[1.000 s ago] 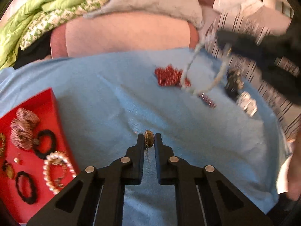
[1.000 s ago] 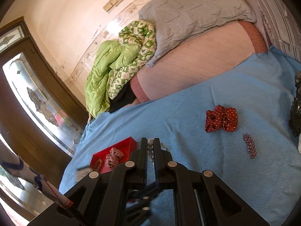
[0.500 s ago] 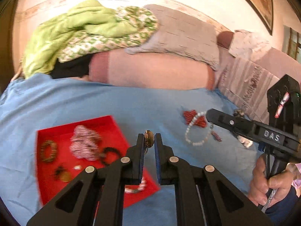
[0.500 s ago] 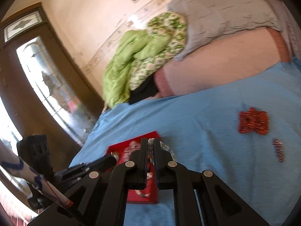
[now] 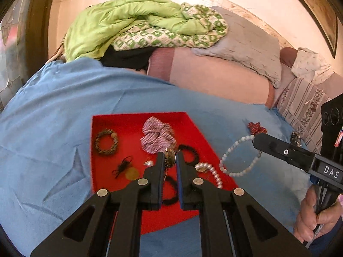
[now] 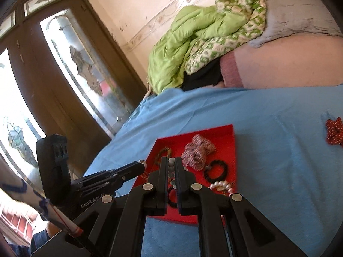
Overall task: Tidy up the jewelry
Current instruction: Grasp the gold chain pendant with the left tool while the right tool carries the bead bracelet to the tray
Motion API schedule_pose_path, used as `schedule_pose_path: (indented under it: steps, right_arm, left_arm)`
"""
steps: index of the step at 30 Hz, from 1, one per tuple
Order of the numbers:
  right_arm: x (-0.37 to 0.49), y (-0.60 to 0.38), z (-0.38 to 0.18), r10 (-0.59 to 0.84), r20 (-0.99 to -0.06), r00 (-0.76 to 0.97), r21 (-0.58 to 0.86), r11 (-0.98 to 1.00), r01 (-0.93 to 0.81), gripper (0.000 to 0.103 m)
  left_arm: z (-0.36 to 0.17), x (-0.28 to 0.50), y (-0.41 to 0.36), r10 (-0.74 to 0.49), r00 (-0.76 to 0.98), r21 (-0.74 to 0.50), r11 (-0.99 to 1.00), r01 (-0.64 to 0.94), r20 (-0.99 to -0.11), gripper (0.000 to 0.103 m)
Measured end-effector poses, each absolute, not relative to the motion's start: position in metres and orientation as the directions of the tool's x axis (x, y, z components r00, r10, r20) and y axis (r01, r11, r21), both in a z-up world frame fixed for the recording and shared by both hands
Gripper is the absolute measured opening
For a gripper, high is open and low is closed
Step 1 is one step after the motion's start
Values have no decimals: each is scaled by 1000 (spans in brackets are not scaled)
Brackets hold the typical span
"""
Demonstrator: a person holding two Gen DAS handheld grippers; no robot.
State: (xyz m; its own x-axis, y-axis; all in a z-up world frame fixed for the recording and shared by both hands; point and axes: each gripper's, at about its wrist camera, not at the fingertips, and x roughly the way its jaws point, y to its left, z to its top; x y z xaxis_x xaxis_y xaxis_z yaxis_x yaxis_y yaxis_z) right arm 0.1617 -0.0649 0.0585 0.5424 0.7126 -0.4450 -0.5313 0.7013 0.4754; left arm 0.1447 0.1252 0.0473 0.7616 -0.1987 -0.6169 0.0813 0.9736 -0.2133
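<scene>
A red tray (image 5: pixel 120 124) (image 6: pixel 227 132) lies on the blue bedsheet and holds a pink striped scrunchie (image 5: pixel 157 133) (image 6: pixel 197 150), a woven bracelet (image 5: pixel 106 142), black hair ties (image 5: pixel 189 152) (image 6: pixel 215 169) and a pearl bracelet (image 5: pixel 211 172) (image 6: pixel 221 186). My left gripper (image 5: pixel 170 160) hovers over the tray, shut on a small gold pendant (image 5: pixel 170 159) with a thin chain hanging below. My right gripper (image 6: pixel 170 167) (image 5: pixel 256 139) is shut on a pale bead bracelet (image 5: pixel 235 156) (image 6: pixel 171 163), which dangles just right of the tray's edge.
A red dotted bow (image 5: pixel 257 128) (image 6: pixel 334 132) lies on the sheet to the right, with a dark trinket (image 5: pixel 297 138) beyond it. Pillows and a green quilt (image 5: pixel 133 21) are piled at the head of the bed. A glazed wooden door (image 6: pixel 53 75) stands left.
Both grippers have swung left toward the tray, each keeping its piece. The tray moved from the left edge of the left wrist view to under its fingers.
</scene>
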Motion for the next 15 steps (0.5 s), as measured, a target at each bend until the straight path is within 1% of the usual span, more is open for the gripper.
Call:
schedule_pose_path:
  steps: [7, 15]
  right_arm:
    - [157, -39, 50, 720, -476, 505, 453, 693, -561, 6]
    - [153, -16, 38, 719, -512, 471, 426, 688, -587, 6]
  left_arm:
    - [29, 137, 143, -186, 737, -223, 974, 49, -650, 10]
    - [23, 134, 151, -173, 726, -210, 977, 41, -665, 10]
